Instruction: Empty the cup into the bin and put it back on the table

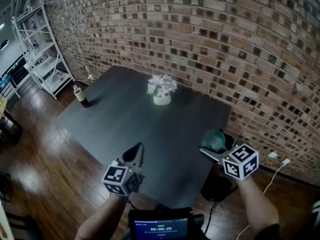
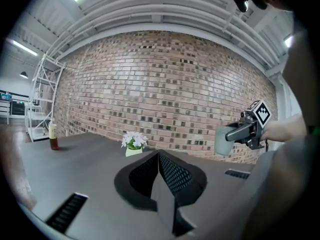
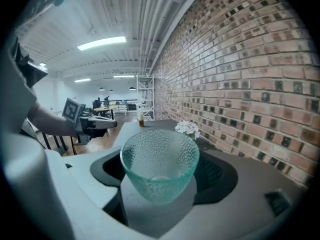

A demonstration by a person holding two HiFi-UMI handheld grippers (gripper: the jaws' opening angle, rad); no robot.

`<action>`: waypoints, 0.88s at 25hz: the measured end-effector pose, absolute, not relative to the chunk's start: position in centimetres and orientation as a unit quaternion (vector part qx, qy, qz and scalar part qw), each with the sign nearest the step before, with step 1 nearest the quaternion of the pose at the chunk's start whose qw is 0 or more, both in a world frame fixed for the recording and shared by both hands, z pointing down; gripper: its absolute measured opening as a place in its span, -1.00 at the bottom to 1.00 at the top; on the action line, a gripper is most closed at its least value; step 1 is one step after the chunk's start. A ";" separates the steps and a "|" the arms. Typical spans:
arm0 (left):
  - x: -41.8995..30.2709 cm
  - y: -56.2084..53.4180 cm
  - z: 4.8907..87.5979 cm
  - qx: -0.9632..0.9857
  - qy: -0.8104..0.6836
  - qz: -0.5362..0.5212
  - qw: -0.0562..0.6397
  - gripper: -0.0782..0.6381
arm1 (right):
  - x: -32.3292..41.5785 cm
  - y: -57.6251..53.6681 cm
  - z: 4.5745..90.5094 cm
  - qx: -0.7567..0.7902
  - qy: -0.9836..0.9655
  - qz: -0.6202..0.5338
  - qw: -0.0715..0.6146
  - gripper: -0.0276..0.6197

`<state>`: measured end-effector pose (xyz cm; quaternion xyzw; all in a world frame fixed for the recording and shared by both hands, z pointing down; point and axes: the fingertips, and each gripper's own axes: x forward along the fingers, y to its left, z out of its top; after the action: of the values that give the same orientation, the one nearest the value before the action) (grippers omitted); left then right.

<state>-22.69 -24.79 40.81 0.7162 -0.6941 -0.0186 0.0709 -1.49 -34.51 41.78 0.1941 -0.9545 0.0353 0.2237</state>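
Note:
A teal dimpled glass cup [image 3: 159, 159] stands upright between the jaws of my right gripper [image 3: 162, 173], which is shut on it; nothing shows inside the cup. In the head view, the right gripper [image 1: 216, 144] holds the cup [image 1: 213, 138] over the right front edge of the dark table [image 1: 150, 129]. The left gripper view shows the same cup [image 2: 222, 141] at the right, above the table. My left gripper [image 1: 134, 153] hangs over the table's front edge, shut on nothing, its jaws pressed together [image 2: 159, 156]. A dark, bin-like object [image 1: 217, 186] sits on the floor below the right gripper.
A white pot of pale flowers [image 1: 161, 90] stands mid-table toward the back and a brown bottle [image 1: 80, 96] near the left corner. A brick wall [image 1: 225, 44] runs behind. A white shelf rack [image 1: 42, 49] stands far left. A cable [image 1: 275, 174] lies on the floor at right.

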 end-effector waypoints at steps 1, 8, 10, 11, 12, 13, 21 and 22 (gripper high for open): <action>-23.0 -24.6 40.9 0.713 -0.698 -0.018 0.072 -0.77 | -2.2 -34.4 41.8 0.188 -0.956 0.036 0.222 0.30; -24.2 -23.8 42.3 0.701 -0.709 -0.010 0.075 -0.77 | -5.9 -33.3 43.9 0.146 -0.963 0.041 0.222 0.30; -24.6 -23.5 42.8 0.697 -0.713 -0.012 0.078 -0.77 | -6.8 -33.0 44.7 0.137 -0.964 0.043 0.222 0.30; -24.8 -23.4 43.1 0.695 -0.715 -0.012 0.080 -0.77 | -7.2 -32.7 45.1 0.133 -0.965 0.045 0.223 0.30; -24.9 -23.2 43.4 0.694 -0.715 -0.012 0.083 -0.77 | -7.6 -32.5 45.7 0.129 -0.965 0.049 0.223 0.30; -24.9 -23.0 43.8 0.694 -0.715 -0.011 0.085 -0.77 | -7.8 -32.1 46.2 0.125 -0.965 0.052 0.224 0.30; -24.3 -22.4 46.6 0.693 -0.714 -0.013 0.101 -0.77 | -8.5 -30.0 50.7 0.100 -0.965 0.071 0.233 0.30; -24.0 -22.3 47.0 0.694 -0.713 -0.011 0.103 -0.77 | -8.5 -29.7 51.1 0.097 -0.965 0.073 0.234 0.30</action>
<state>-24.05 -22.34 46.97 0.6936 -0.7128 -0.0114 0.1034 -8.49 -29.74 51.13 0.0970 -0.9646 0.0730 0.2339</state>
